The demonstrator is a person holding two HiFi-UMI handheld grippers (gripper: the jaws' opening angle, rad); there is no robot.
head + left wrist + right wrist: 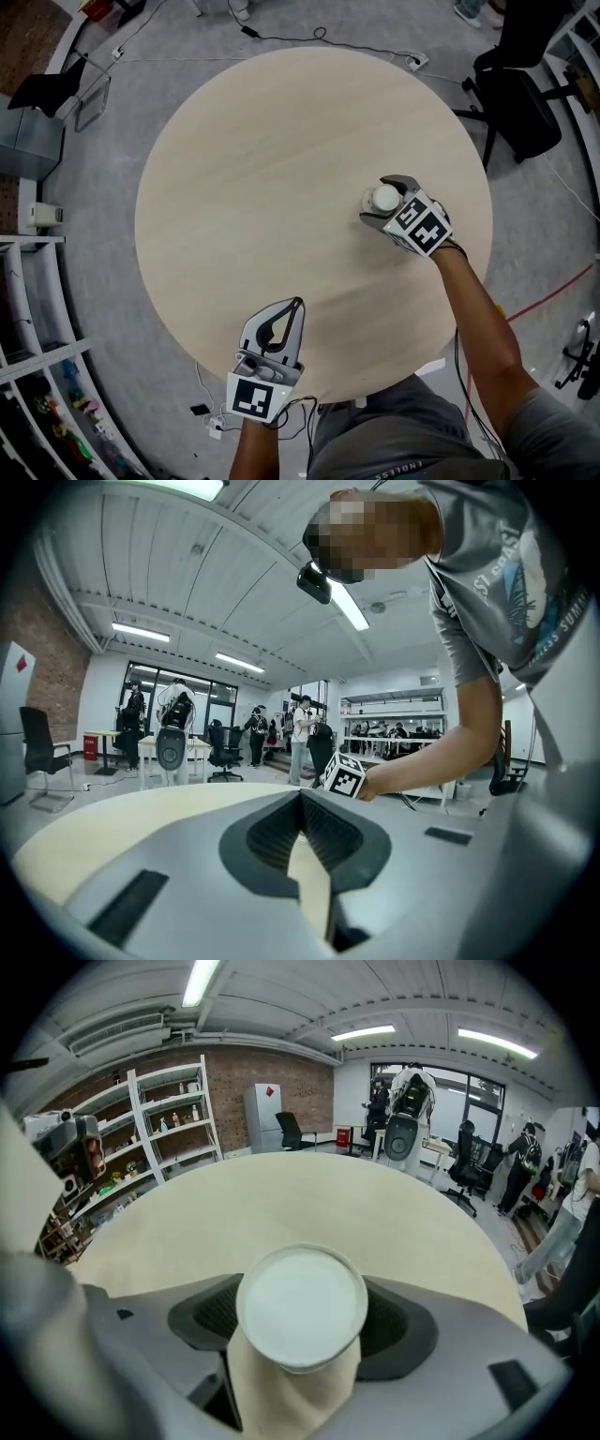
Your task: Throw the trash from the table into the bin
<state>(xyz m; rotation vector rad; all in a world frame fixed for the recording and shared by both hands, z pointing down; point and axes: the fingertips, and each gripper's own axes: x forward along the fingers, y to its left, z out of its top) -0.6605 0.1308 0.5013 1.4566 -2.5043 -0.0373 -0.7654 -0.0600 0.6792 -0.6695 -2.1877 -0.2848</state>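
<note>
The left gripper [298, 303] is closest, low at the near edge of the round wooden table [281, 169]. Its jaws are pressed together at the tips with nothing caught between them. In the loop behind the tips only bare tabletop shows. It points almost level across the table.

Ahead of it and off to its right, the right gripper [377, 199] tilts steeply down onto the tabletop at the end of a bare forearm [478, 319]. Its jaws are spread wide, one on either side of a white cup [302, 1309] that stands on the table between the pads. The cup's round white top, with its raised rim, faces the right gripper's camera. Whether the pads touch the cup's sides cannot be made out, and nothing shows it being squeezed.

In the left gripper view, the right gripper's marker cube [344, 775] shows just beyond the closed tips, a little to their right.

Beyond the right gripper, past the table's far right edge, a black office chair [520, 103] stands on the grey floor. To the left of the left gripper, off the table, stand white shelves [37, 375].
</note>
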